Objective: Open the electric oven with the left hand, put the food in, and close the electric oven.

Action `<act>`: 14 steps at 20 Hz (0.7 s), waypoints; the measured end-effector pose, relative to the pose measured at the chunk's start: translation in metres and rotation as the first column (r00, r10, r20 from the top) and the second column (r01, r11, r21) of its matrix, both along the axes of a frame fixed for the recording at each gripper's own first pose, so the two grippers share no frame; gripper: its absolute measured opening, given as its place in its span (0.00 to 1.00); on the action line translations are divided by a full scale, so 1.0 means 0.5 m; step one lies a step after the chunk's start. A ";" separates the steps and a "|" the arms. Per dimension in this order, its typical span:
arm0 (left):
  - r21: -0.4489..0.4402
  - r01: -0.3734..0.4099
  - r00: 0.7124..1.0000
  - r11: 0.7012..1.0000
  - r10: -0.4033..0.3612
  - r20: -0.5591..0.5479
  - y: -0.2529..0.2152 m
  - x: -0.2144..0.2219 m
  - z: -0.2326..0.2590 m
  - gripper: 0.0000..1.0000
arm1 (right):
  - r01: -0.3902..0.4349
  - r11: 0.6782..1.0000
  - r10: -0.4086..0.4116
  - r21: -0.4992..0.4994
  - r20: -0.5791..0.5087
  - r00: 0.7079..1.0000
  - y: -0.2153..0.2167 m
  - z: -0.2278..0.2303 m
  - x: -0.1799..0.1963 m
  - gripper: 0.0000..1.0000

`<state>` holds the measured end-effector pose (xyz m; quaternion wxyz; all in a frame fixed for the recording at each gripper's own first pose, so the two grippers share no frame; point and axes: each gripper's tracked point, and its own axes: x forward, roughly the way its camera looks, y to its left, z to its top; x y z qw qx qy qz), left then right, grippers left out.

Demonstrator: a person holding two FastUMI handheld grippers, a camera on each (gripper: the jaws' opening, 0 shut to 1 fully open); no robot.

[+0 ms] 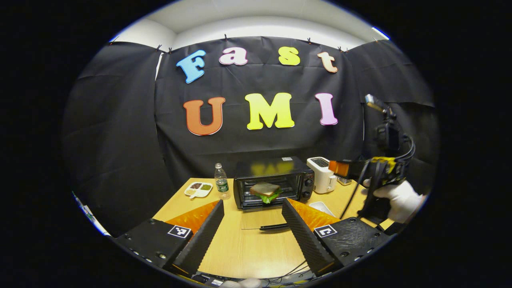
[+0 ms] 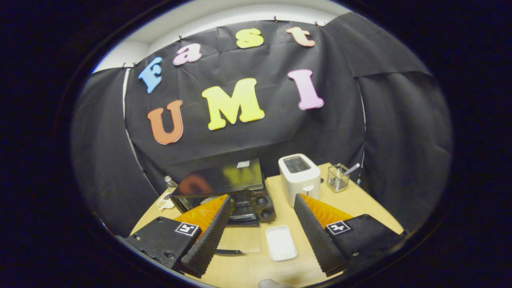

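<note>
oven (image 1: 273, 182) door down flat, sandwich (image 1: 265, 192) on the rack inside. left tongs (image 1: 253, 224) spread, holding nothing. right tongs (image 2: 261, 224) spread above white tray (image 2: 281, 242) on surface (image 1: 256, 252).

Both gripper views look down across the table (image 1: 240, 244) toward the booth wall (right view nearer), sharing the electric oven (image 1: 273, 182) and toaster (image 2: 299, 174).

- white toaster (image 2: 299, 175) ahead of the right gripper
- glass holder (image 2: 338, 178) right of it
- water bottle (image 1: 221, 182), snack tray (image 1: 198, 189) ahead-left of the left gripper
- white dish (image 2: 281, 242) between the right fingers
</note>
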<state>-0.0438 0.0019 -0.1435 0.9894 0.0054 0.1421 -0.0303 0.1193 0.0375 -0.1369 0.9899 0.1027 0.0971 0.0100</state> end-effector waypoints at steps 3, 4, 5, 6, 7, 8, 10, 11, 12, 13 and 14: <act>-0.021 0.014 1.000 1.000 -0.014 -0.011 -0.051 0.025 -0.044 0.96 | 0.010 0.999 -0.008 -0.042 0.057 0.998 -0.062 0.063 -0.068 1.00; -0.020 0.016 1.000 1.000 -0.017 -0.027 -0.064 0.030 -0.070 0.96 | 0.020 0.998 -0.015 -0.059 0.071 0.997 -0.082 0.078 -0.089 0.89; -0.025 0.019 0.999 1.000 -0.020 -0.046 -0.081 0.036 -0.096 0.96 | 0.014 0.998 -0.009 -0.064 0.079 0.997 -0.094 0.088 -0.106 1.00; -0.037 0.015 0.998 0.999 -0.017 -0.067 -0.091 0.043 -0.126 0.96 | -0.004 0.997 0.010 -0.074 0.077 0.997 -0.099 0.093 -0.123 1.00; -0.041 0.000 0.995 0.999 -0.005 -0.100 -0.097 0.053 -0.159 0.96 | -0.033 0.996 0.039 -0.088 0.072 0.997 -0.104 0.094 -0.140 1.00; -0.040 -0.013 0.992 0.999 0.008 -0.123 -0.101 0.064 -0.193 0.96 | -0.049 0.992 0.056 -0.115 0.063 0.996 -0.114 0.095 -0.154 1.00; -0.056 -0.048 0.983 0.997 0.037 -0.180 -0.109 0.086 -0.263 0.96 | -0.044 0.983 0.056 -0.179 0.065 0.996 -0.149 0.094 -0.167 1.00; -0.068 -0.061 0.978 0.996 0.046 -0.201 -0.115 0.093 -0.292 0.96 | -0.048 0.980 0.062 -0.194 0.067 0.996 -0.155 0.097 -0.176 1.00; -0.058 -0.073 0.974 0.996 0.058 -0.218 -0.120 0.105 -0.317 0.96 | -0.053 0.976 0.066 -0.209 0.058 0.996 -0.163 0.096 -0.185 1.00; -0.040 -0.075 0.970 0.996 0.064 -0.234 -0.123 0.116 -0.344 0.96 | -0.054 0.972 0.067 -0.229 0.049 0.997 -0.176 0.092 -0.192 1.00; -0.028 -0.074 0.967 0.997 0.064 -0.247 -0.129 0.130 -0.369 0.96 | -0.055 0.968 0.065 -0.243 0.036 0.997 -0.188 0.088 -0.198 0.90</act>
